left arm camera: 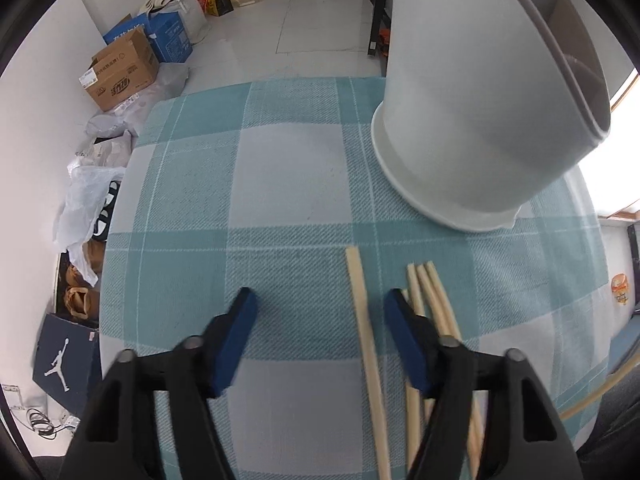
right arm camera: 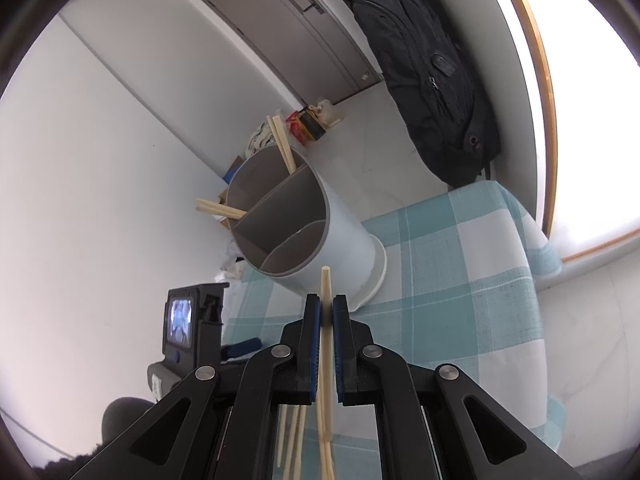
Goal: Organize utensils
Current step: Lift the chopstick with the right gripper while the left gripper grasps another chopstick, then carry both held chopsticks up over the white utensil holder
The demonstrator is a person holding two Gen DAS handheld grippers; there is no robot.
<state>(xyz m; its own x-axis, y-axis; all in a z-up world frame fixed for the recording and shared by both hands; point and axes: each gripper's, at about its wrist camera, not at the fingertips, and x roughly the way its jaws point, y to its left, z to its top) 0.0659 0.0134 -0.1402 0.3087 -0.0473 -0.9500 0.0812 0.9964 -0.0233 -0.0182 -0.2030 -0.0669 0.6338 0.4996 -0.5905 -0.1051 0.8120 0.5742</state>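
Note:
On the teal checked tablecloth [left arm camera: 280, 184] a single wooden chopstick [left arm camera: 360, 300] lies between the fingers of my left gripper [left arm camera: 321, 295], nearer the right pad and touched by neither; the gripper is open and points down at the cloth. Several more chopsticks [left arm camera: 426, 292] lie just outside its right finger. The white divided utensil holder [left arm camera: 460, 120] stands beyond them. In the right wrist view my right gripper [right arm camera: 327, 300] is shut on what looks like a pair of chopsticks [right arm camera: 326, 280], tips up towards the holder [right arm camera: 304, 220]. Two of the holder's compartments hold chopsticks [right arm camera: 282, 144].
Cardboard boxes [left arm camera: 120, 68], plastic bags [left arm camera: 84, 200] and a dark shoe box [left arm camera: 68, 360] sit on the floor past the table's left edge. A black backpack [right arm camera: 432, 72] hangs beyond the table's far corner. The left gripper's body [right arm camera: 188, 320] shows at lower left.

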